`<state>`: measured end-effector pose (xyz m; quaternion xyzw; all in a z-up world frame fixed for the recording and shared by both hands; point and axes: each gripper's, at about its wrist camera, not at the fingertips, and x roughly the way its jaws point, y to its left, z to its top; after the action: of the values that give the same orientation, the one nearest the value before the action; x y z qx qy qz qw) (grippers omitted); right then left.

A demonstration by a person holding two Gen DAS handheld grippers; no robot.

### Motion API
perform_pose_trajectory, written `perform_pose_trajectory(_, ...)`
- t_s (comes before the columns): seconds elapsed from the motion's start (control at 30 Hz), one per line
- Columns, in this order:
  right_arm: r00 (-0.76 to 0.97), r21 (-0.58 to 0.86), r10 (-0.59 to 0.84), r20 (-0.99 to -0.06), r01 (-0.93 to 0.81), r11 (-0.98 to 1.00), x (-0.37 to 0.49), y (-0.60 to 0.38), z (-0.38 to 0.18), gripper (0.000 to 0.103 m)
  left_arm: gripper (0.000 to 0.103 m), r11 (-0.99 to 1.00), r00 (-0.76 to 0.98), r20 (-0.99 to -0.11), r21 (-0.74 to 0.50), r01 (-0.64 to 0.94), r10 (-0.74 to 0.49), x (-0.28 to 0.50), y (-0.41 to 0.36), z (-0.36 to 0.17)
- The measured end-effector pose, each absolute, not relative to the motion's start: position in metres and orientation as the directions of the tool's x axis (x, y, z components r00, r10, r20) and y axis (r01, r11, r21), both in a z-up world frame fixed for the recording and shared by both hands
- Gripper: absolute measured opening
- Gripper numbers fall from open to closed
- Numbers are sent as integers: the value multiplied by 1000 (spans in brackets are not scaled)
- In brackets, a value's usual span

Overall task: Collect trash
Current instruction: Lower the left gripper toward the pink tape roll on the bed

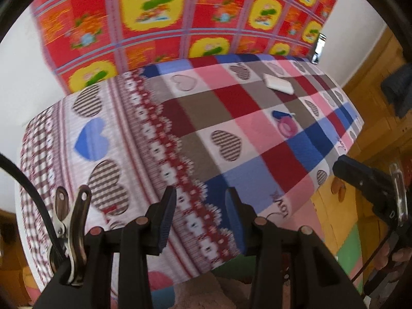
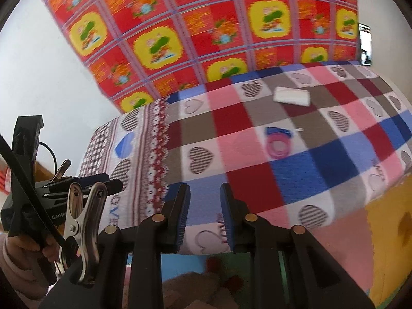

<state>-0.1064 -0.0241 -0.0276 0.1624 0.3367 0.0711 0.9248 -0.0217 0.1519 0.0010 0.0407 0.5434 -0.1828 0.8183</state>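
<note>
Left wrist view: one flat white packet [image 1: 278, 83], lying on a bed cover [image 1: 206, 118] of checked squares and hearts, toward the cover's far edge and right of its middle; its make cannot be read through the blur. One pink ring-shaped item with a blue piece at its top [image 1: 285, 125], on the same cover, nearer than the packet and well apart from it, toward the right edge; a small white scrap sits just beside the blue piece. Left gripper [image 1: 200, 221], blue pads parted with nothing between them, hanging above the cover's near edge. Right gripper [image 1: 345, 170], seen at the right border as a black body with a metal clip; from this view its jaws cannot be judged. Right wrist view: same packet [image 2: 291, 96] and ring item [image 2: 279, 143], same placing. Right gripper [image 2: 205, 213], pads apart and empty, above the near edge of the cover [image 2: 257, 134]. Left gripper body [image 2: 85, 182], at the left border, held by a hand [image 2: 23, 252] in a pink sleeve. Red and yellow patterned cloth [image 2: 195, 31], standing behind the far edge.
</note>
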Motion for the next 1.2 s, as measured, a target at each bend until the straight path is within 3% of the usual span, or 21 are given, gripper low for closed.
perform_pose_trajectory(0.57, 773, 371, 161, -614, 102, 923, -79, -115, -36, 25, 41, 856, 287, -906, -135, 499, -310, 26, 38, -13)
perform_pose_trajectory(1.2, 695, 306, 286, -660, -99, 947, -18, -230, -50, 25, 41, 931, 279, -921, -178, 317, -271, 39, -68, -51)
